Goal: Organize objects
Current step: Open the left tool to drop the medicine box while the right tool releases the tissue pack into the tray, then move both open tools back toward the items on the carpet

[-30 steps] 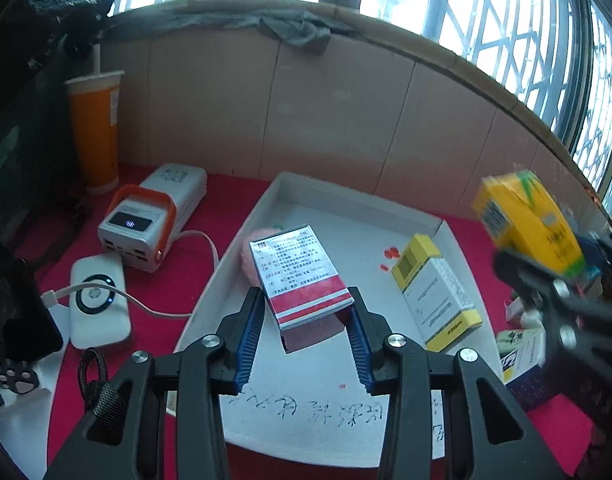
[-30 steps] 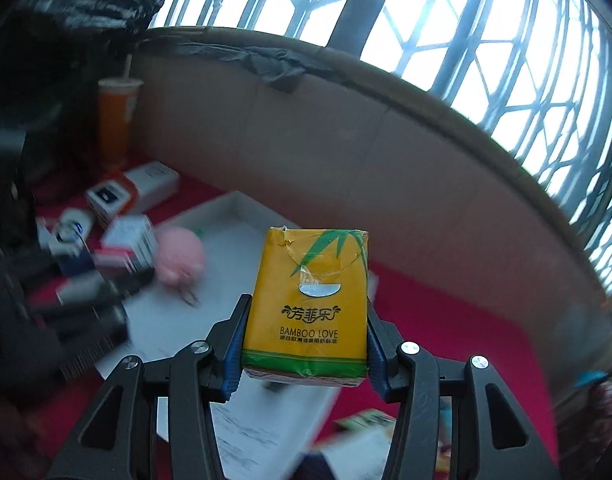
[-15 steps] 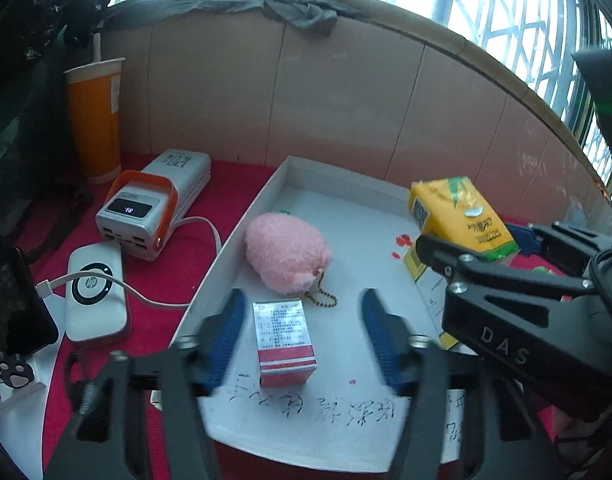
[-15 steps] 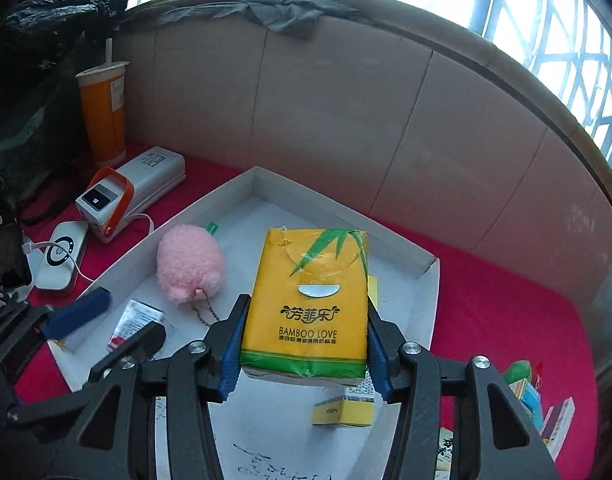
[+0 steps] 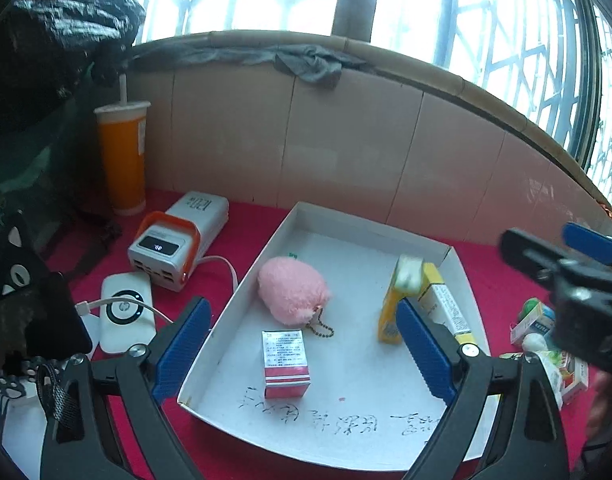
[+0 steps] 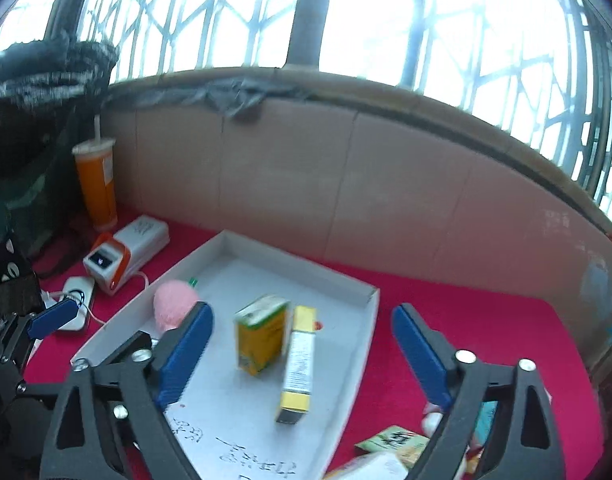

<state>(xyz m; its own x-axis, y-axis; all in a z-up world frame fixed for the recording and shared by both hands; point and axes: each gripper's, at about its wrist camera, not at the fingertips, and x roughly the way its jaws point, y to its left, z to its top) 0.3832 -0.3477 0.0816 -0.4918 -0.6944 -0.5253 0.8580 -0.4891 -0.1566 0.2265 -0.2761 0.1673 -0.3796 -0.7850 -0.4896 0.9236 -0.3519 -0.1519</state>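
Both drops done: my left gripper (image 5: 302,340) and right gripper (image 6: 302,350) spread empty over white tray (image 5: 369,236). Next: grab loose packets (image 6: 389,446) at lower right.

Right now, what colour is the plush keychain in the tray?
Pink plush keychain, clearest in the left wrist view.

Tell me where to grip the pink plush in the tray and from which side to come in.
Grip the pink plush across its round body, coming from above with the left tool, which is open and nearest. The body is soft and squat, so fingers can close on its flanks. Avoid the thin bead chain trailing toward the red-and-white box; the tray wall close on its left leaves little room for a low side approach.
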